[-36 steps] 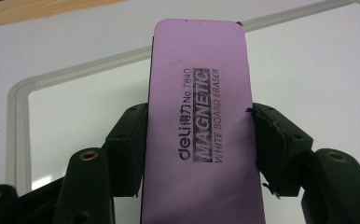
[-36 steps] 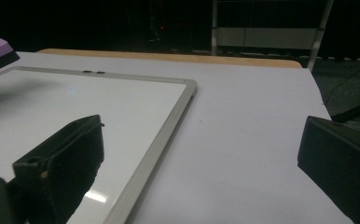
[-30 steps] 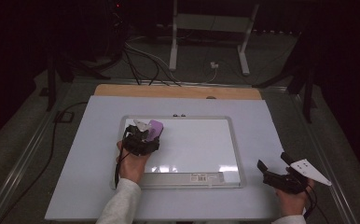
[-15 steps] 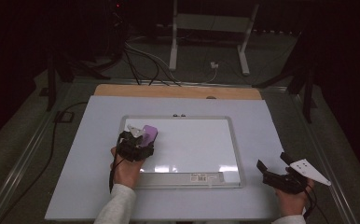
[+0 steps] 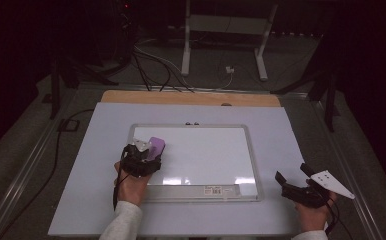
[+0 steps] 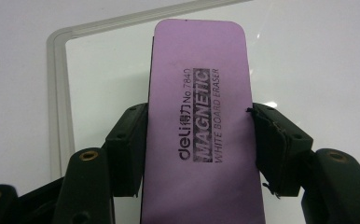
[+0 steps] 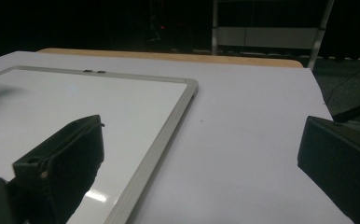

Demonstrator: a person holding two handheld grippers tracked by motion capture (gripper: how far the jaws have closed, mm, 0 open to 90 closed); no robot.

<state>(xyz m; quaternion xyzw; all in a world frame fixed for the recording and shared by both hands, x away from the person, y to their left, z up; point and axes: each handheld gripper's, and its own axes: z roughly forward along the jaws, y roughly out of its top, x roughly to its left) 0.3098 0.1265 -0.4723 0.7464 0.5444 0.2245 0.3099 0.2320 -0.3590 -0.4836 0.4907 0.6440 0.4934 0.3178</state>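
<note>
Gripping the purple eraser [image 6: 199, 135] across its width, left claw [image 5: 140, 159] aims its long axis toward the whiteboard's [image 5: 251, 150] far-left corner; right claw [image 5: 301, 191] open.

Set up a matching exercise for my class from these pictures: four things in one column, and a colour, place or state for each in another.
Things:
1. eraser
2. whiteboard
3. left hand-held gripper
4. right hand-held gripper

Descriptions:
A. open, holding nothing, right of the board
B. purple, printed MAGNETIC
C. closed on the eraser
D. lying flat, grey-framed

Pairs: 1-B, 2-D, 3-C, 4-A
</note>
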